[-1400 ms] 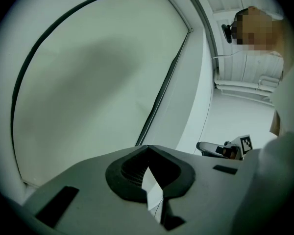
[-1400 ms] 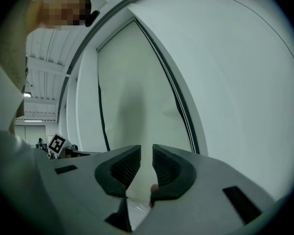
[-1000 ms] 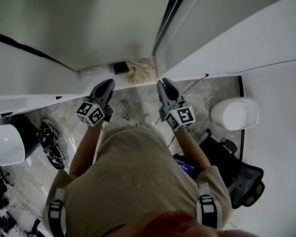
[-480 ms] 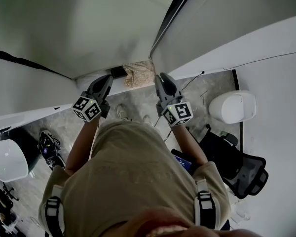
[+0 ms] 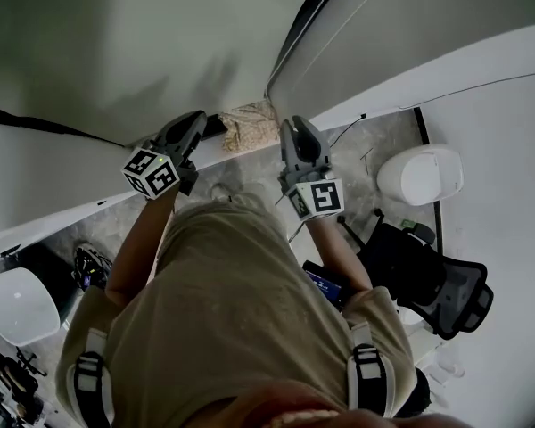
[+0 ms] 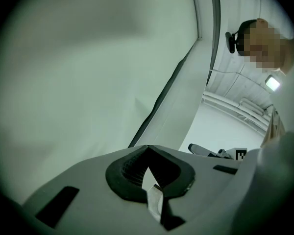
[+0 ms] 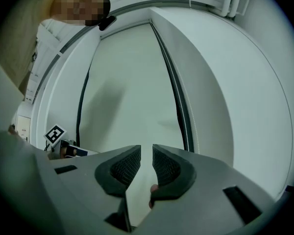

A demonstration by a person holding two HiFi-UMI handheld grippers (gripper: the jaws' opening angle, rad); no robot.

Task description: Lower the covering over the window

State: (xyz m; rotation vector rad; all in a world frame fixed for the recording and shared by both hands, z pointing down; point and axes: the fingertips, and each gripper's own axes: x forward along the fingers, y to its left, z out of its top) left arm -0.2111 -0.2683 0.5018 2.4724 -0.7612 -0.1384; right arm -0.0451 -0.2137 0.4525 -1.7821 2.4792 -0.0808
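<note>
A pale window covering [image 5: 134, 34] fills the upper left of the head view, with a dark frame strip [image 5: 308, 16] at its right edge. Both grippers point level at it. My left gripper [image 5: 193, 123] is shut, its pads meeting at the tip [image 6: 147, 148] with nothing seen held, close before the covering [image 6: 88, 72]. My right gripper [image 5: 300, 130] stands near the frame strip [image 7: 179, 106]; its jaws [image 7: 147, 148] show a narrow gap with only the covering [image 7: 132, 82] seen through it. Each gripper view shows the other gripper's marker cube [image 6: 240, 154] [image 7: 55, 134].
Below lie a patterned beige cloth [image 5: 250, 125] at the wall foot, a white round seat [image 5: 422, 175], a black office chair [image 5: 437, 283], a second white round object [image 5: 18, 306], a black device [image 5: 89, 266] and a thin cable [image 5: 349, 128] on the grey floor.
Both grippers have risen and moved further up the picture toward the window. The jaws look the same as before.
</note>
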